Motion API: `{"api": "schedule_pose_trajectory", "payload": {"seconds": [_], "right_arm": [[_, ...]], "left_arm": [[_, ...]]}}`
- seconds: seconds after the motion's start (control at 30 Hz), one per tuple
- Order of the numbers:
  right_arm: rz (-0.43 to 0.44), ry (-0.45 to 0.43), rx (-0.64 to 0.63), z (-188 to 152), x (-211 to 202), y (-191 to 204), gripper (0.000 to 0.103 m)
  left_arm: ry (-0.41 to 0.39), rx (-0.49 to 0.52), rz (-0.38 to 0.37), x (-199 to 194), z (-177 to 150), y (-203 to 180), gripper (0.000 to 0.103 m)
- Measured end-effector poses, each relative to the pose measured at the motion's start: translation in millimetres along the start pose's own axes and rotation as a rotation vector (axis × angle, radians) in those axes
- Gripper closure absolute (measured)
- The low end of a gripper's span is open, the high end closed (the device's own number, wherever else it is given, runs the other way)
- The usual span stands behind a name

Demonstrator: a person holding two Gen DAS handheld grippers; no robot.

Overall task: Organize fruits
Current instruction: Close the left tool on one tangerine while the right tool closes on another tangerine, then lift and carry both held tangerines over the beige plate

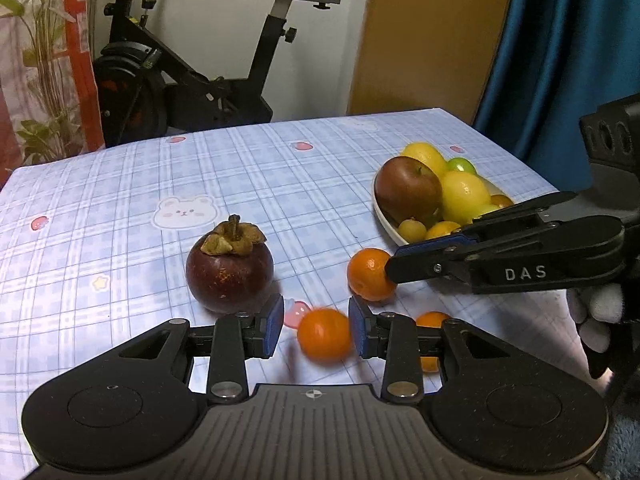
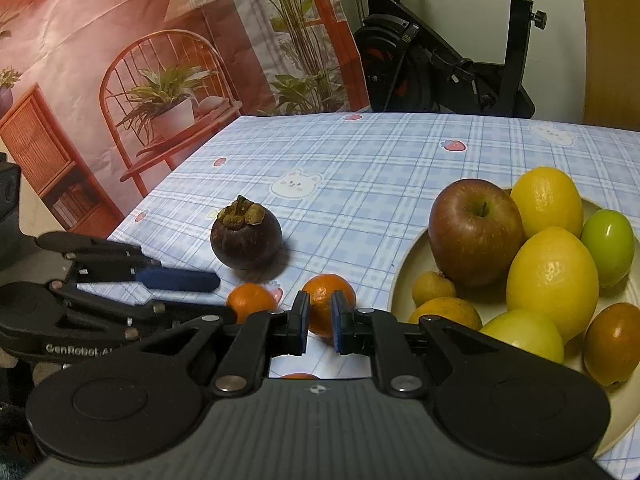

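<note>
A blue plaid tablecloth [image 1: 280, 168] is covering the table, and a cream plate [image 2: 404, 276] is sitting toward its right side, holding a red apple [image 2: 474, 232], two lemons [image 2: 552, 276], green fruits [image 2: 608, 240] and several small yellow and orange ones. Three small oranges are lying loose on the cloth beside the plate, with a dark purple mangosteen [image 1: 230, 272] standing upright just left of them. The left gripper [image 1: 316, 330] is reaching in low with its jaws parted around the nearest orange [image 1: 324, 334]; the blue pad on the right is lying against the fruit while a gap is showing on the left, so nothing is being squeezed, and the fruit is appearing blurred. The right gripper [image 2: 320, 322] is hovering with its jaws drawn nearly together and nothing between them, its tips pointing at a second orange [image 2: 328, 308] just beyond. A third orange [image 1: 430, 340] is lying partly hidden behind the left gripper's right finger.
</note>
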State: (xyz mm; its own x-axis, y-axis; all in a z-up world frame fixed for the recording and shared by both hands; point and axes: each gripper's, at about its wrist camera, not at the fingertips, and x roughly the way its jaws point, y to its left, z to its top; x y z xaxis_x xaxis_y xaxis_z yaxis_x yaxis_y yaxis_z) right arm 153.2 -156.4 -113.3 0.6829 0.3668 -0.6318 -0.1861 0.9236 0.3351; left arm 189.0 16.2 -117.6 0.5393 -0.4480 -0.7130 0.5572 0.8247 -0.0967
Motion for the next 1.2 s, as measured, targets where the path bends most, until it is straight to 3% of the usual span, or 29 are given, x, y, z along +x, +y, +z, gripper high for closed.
{"api": "schedule_pose_trajectory", "payload": {"seconds": [0.1, 0.3, 0.5, 0.63, 0.83, 1.2], "right_arm": [[-0.002, 0.001, -0.002, -0.6, -0.6, 0.7, 0.090], [-0.003, 0.002, -0.001, -1.1, -0.9, 0.7, 0.089], [-0.003, -0.002, -0.005, -0.2, 0.7, 1.2, 0.086], [-0.012, -0.005, -0.023, 2.3, 3.9, 3.7, 0.075], [-0.035, 0.007, -0.037, 5.7, 14.6, 4.7, 0.068], [-0.078, 0.005, -0.062, 6.3, 23.2, 5.9, 0.066]], "left_arm": [[0.048, 0.002, -0.009, 11.1, -1.8, -2.3, 0.065], [0.070, 0.008, -0.019, 11.8, -12.1, -4.9, 0.065], [0.059, -0.023, -0.016, 6.5, -20.4, -2.0, 0.064], [0.037, -0.062, 0.000, 4.0, -25.9, -2.5, 0.064], [0.010, -0.086, 0.030, 0.5, -34.6, -5.6, 0.064], [-0.004, -0.135, 0.055, -1.0, -40.4, -3.2, 0.064]]}}
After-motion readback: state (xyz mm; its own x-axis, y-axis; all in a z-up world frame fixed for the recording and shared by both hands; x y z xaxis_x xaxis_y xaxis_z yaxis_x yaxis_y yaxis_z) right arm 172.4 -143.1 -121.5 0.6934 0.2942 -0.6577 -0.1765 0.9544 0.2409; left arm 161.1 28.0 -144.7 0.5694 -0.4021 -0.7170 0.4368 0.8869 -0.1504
